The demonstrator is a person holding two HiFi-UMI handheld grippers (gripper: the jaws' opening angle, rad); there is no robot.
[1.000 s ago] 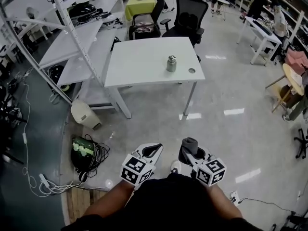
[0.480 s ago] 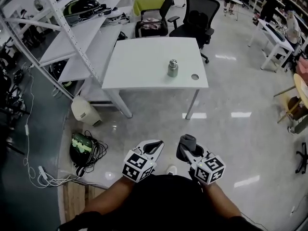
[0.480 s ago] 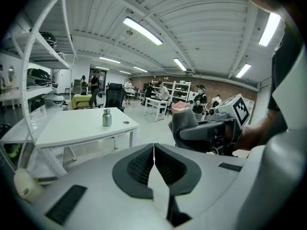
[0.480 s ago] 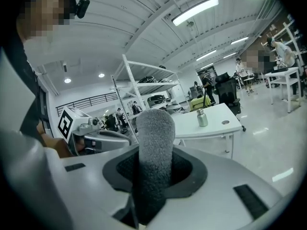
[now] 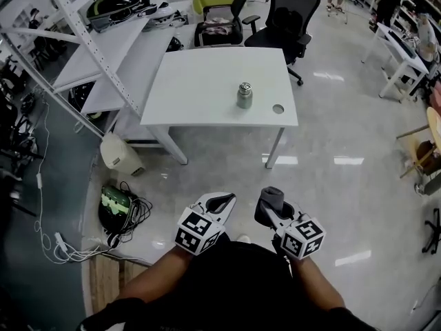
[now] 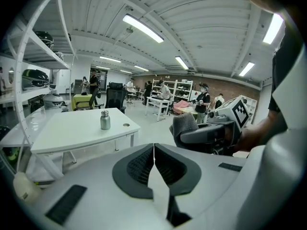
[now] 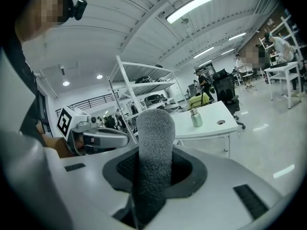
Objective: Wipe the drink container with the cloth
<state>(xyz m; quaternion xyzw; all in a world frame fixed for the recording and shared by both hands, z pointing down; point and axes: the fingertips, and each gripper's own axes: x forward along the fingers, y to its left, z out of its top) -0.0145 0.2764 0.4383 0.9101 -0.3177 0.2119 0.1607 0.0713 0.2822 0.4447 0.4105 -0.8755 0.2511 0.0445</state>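
The step in hand looks like the approach: the drink container [image 5: 244,95] stands upright on the white table [image 5: 207,112] in the upper middle of the head view, well apart from both grippers at the bottom centre. The left gripper [image 5: 222,200] has its jaws pressed together on nothing, and the right gripper [image 5: 267,212] is clamped on the rolled grey cloth [image 7: 154,143]. Next, both must get within reach of the table, probably with the empty one steadying the container while the cloth rubs its side.

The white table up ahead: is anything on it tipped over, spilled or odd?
Nothing stands out. The small silver metal bottle stands upright on the white rectangular table, with no spill around it. The round hole beside it looks built in.
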